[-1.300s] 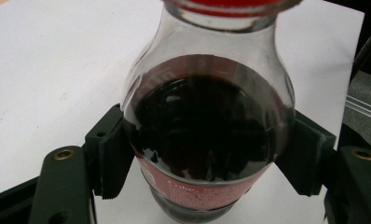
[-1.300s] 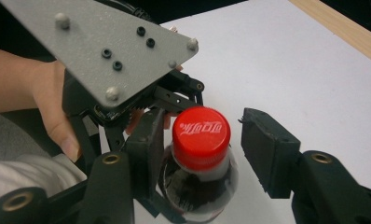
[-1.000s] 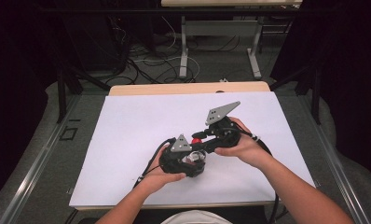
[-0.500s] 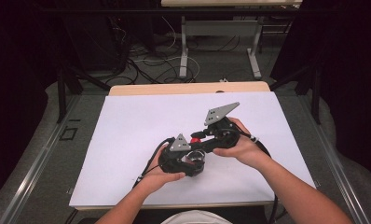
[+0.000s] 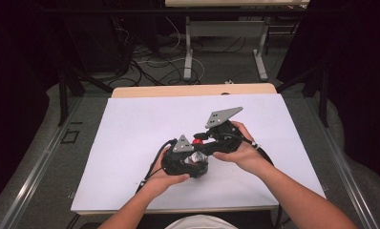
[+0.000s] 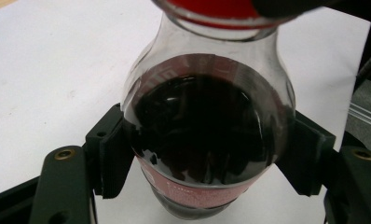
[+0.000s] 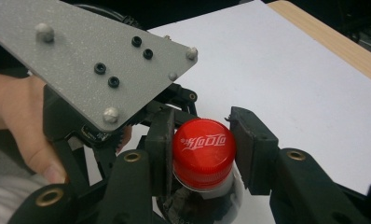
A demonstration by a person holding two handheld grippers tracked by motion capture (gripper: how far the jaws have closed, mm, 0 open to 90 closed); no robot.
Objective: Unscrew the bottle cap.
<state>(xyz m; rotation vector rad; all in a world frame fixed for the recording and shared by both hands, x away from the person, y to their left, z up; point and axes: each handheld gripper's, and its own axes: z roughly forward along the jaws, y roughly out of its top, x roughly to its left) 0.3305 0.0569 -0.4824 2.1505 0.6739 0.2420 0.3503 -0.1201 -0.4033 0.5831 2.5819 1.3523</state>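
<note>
I have one bottle point(image 6: 207, 140) of dark drink, near the middle of the white bench point(image 5: 131, 138). My left gripper point(image 6: 207, 158) has its jaws clamped on its body; my right gripper point(image 7: 203, 149) has its jaws clamped on its one red cap point(image 7: 203, 145).

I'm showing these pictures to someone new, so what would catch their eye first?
The red cap of a small bottle of dark drink stands out, clamped between the right gripper jaws. Below it, the left gripper jaws squeeze the bottle's round body. Both hands work close together near the front middle of the white table, a grey three-cornered plate sticking up.
</note>
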